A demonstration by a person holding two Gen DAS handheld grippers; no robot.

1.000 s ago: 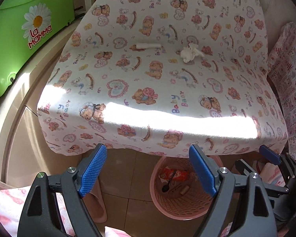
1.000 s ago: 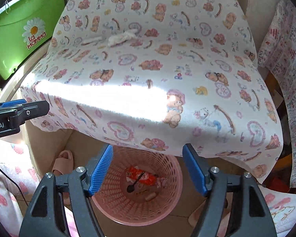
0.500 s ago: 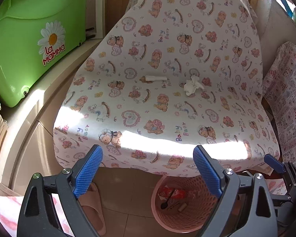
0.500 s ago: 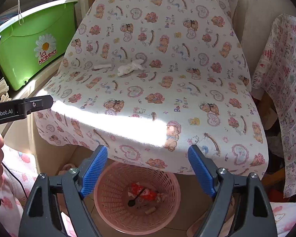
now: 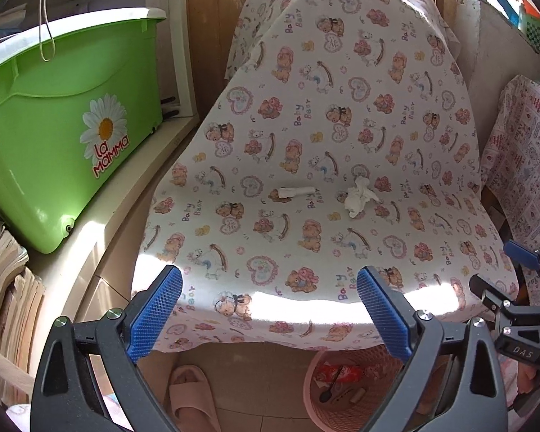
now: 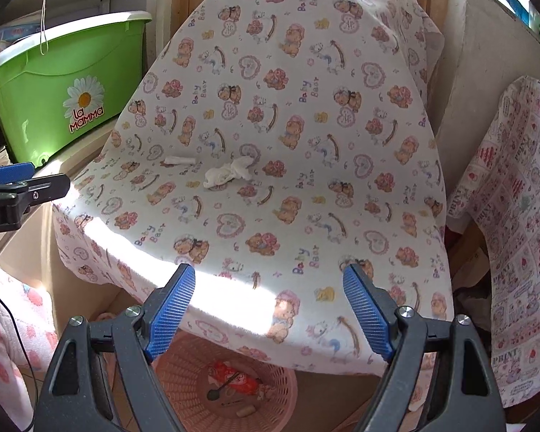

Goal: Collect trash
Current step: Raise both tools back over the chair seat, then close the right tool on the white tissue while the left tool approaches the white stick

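Observation:
A crumpled white tissue (image 5: 359,197) (image 6: 228,174) and a small rolled white paper scrap (image 5: 293,192) (image 6: 179,160) lie on the seat covered with a bear-print cloth (image 5: 306,136) (image 6: 288,126). A pink basket (image 5: 345,388) (image 6: 226,381) stands on the floor below the seat's front edge and holds a red wrapper, a spoon and small bits. My left gripper (image 5: 268,309) is open and empty, above the front edge. My right gripper (image 6: 268,306) is open and empty beside it; it also shows at the right edge of the left wrist view (image 5: 522,280).
A green "La Mamma" tub (image 5: 64,133) (image 6: 61,86) stands on a ledge at the left. Stacked papers (image 5: 3,280) lie below it. A patterned cloth (image 5: 522,165) (image 6: 514,216) hangs at the right. A pink slipper (image 5: 190,392) lies on the floor.
Both grippers have risen and drawn back from the basket; the seat and its back now fill the views. Both stayed open. The tissue and scrap have not moved.

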